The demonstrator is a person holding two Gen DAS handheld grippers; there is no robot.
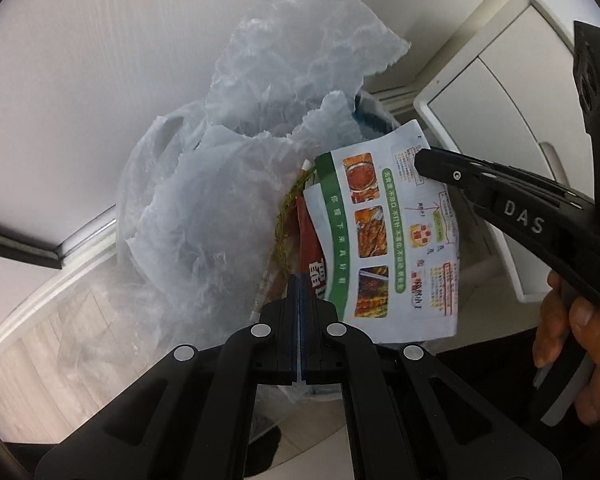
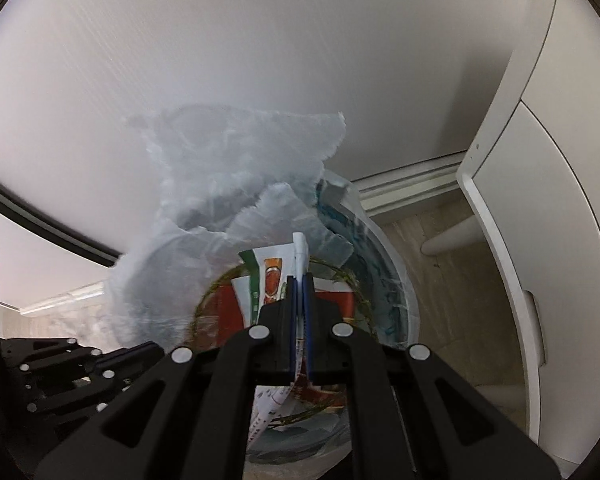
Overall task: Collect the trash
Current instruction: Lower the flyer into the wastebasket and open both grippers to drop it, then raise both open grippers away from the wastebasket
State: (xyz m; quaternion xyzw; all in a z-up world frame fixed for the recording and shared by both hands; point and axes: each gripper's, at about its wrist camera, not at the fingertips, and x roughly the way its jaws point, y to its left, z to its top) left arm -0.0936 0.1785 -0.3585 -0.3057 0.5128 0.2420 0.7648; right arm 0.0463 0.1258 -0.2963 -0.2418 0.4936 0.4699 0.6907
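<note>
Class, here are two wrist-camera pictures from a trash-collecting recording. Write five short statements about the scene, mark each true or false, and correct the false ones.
1. The right gripper is shut on a printed flyer. True.
2. The flyer shows photos of food beside a green band. True.
3. The plastic bag is black and opaque. False: it is pale and see-through.
4. The left gripper stands wide open. False: it is shut, with only a thin film of the bag at its tips.
5. A bare hand grasps the handle of the right gripper. True.
</note>
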